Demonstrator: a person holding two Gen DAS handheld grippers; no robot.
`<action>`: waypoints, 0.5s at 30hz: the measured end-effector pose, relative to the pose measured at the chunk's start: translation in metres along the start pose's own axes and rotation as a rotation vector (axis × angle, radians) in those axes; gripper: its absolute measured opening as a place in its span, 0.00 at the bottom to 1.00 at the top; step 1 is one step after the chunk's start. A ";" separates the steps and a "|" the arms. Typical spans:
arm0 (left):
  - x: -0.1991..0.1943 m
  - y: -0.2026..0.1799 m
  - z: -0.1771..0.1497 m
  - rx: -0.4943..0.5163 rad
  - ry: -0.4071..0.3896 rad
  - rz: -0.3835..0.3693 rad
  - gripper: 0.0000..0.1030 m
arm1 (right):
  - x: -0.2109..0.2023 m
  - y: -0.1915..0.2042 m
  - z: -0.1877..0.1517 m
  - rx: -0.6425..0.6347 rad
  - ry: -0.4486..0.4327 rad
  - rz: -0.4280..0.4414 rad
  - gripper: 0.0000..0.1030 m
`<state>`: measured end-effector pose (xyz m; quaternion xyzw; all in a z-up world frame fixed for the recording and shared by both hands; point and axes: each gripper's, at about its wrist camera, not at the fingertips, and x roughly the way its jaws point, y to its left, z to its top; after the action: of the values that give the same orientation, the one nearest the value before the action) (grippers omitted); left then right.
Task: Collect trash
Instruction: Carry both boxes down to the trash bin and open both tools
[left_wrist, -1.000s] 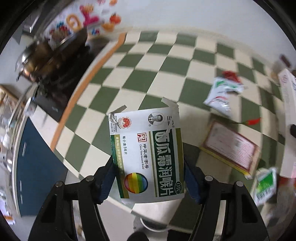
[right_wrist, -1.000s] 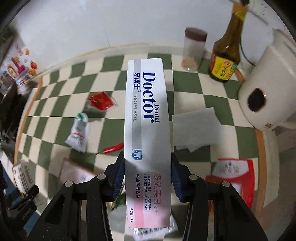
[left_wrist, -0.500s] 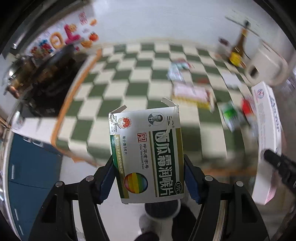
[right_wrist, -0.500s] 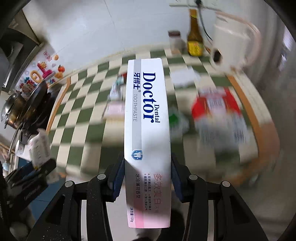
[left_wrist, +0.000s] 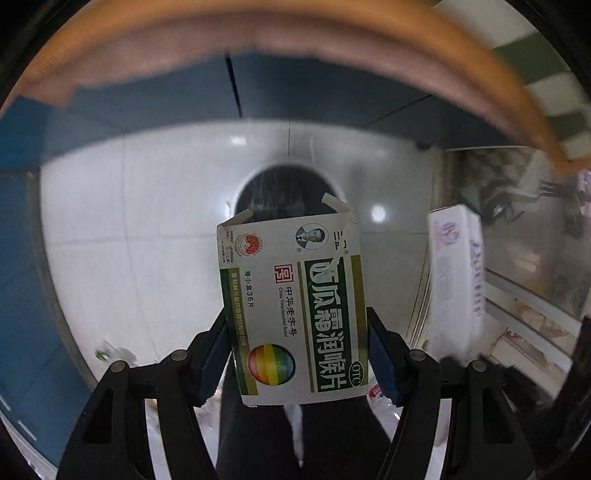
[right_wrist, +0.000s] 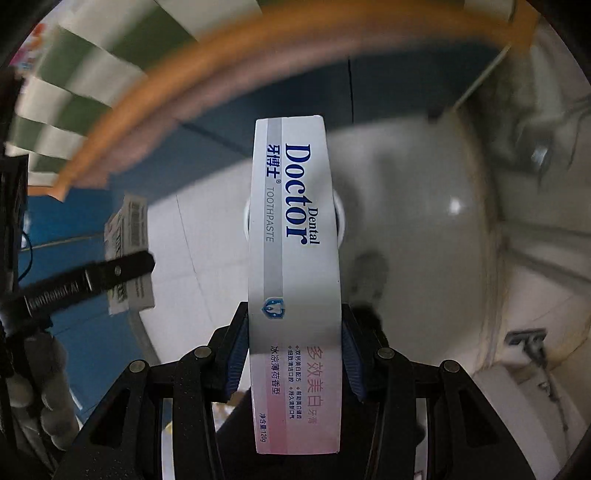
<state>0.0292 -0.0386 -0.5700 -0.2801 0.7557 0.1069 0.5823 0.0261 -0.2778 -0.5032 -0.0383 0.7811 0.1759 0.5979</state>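
**A:** Right, status: your left tongs (left_wrist: 297, 354) are clamped on the green-and-white lozenge box (left_wrist: 291, 306), pads squeezing its two long sides near the bottom end. Torn flaps point away from you, toward the floor.

**B:** And the right?

**A:** Your right tongs (right_wrist: 293, 354) are gripping the white toothpaste carton (right_wrist: 293, 258) by the lower third, so most of its length sticks out ahead. That's why it leads in the view. A low grip leaves the free end clear to go in first.

**B:** Where's the bin?

**A:** Directly under both boxes. The dark round opening with a pale rim (left_wrist: 286, 192) sits just behind the lozenge box's top edge in the left view; in the right view the rim (right_wrist: 341, 221) peeks out either side of the carton. I'd call it a trash can on the white tile floor, but the frames are smeared, so treat that as likely, not certain.

**B:** Both pointing down?

**A:** Steeply. The worktop edge (left_wrist: 332, 48) with its orange trim arcs overhead, so you're below it. Each box is lined up over the hole; releasing looks like the next step. The long carton could catch the rim if it tips.
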 end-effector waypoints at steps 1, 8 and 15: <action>0.022 0.003 0.010 -0.005 0.009 0.001 0.63 | 0.025 -0.005 0.003 0.002 0.023 0.006 0.46; 0.157 0.019 0.064 0.012 0.101 0.010 0.63 | 0.192 -0.035 0.046 0.017 0.135 0.021 0.46; 0.237 0.041 0.077 0.024 0.182 0.020 0.64 | 0.311 -0.047 0.066 0.006 0.259 0.040 0.47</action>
<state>0.0303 -0.0381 -0.8225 -0.2742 0.8095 0.0777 0.5134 0.0114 -0.2534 -0.8233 -0.0432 0.8530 0.1791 0.4884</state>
